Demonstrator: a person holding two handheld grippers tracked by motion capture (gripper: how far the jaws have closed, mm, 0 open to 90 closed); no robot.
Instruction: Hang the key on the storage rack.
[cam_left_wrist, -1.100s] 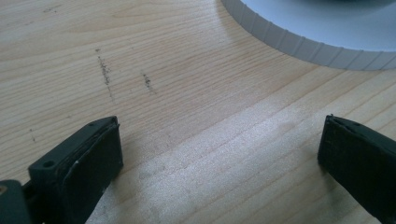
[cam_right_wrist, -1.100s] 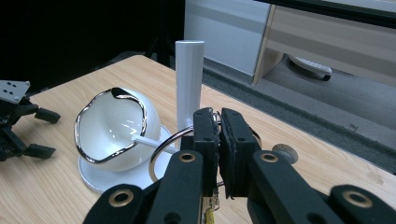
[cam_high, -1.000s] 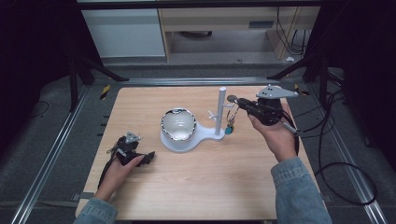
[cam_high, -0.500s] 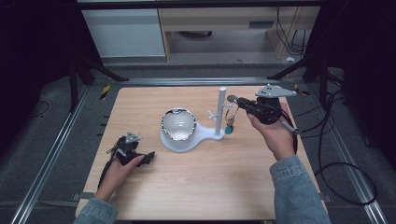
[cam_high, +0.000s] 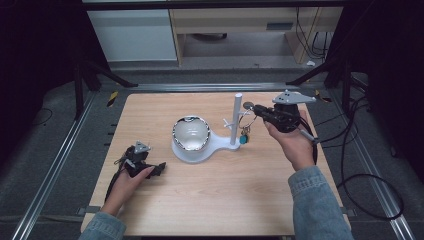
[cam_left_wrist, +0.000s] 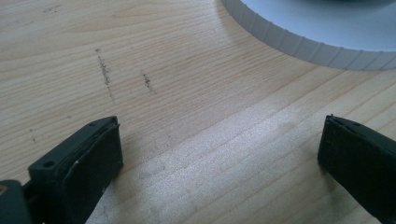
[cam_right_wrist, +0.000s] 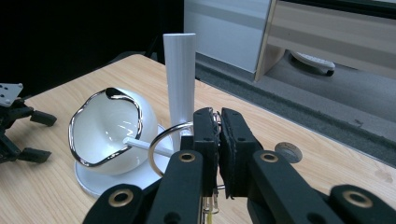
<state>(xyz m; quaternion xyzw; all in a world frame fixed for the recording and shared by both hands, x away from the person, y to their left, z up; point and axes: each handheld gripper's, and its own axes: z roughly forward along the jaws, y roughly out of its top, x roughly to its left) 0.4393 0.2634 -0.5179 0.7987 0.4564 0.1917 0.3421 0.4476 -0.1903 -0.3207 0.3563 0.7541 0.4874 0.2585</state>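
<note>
Nothing has shifted since the earlier frames: both hands sit where they were, and the key ring (cam_high: 246, 120) hangs at the same spot beside the post.

Pale wood makes up the surface (cam_high: 215, 200), its grain marked by a few dark scuffs in the left tool view. Around it lies a dark floor with metal rails at the left and right edges of the frame, a white cabinet (cam_high: 132, 35) at the upper left and a wooden unit (cam_high: 235, 27) at upper centre (black cables trail down the right side).

Counted: one white stand (cam_high: 200, 150) at the centre of the frame, with one upright post (cam_high: 236, 117), thin side pegs and one silver-rimmed bowl (cam_high: 190, 134); one key ring with a small teal tag below it; two tools.

At the lower left, the left tool (cam_high: 150, 169) rests low on the wood with its jaws wide apart and bare wood between them. In the upper right, the right tool (cam_high: 256, 109) is clamped on the key ring, the jaws pressed together on the wire loop (cam_right_wrist: 173, 140), just beside the post and around one white peg.
</note>
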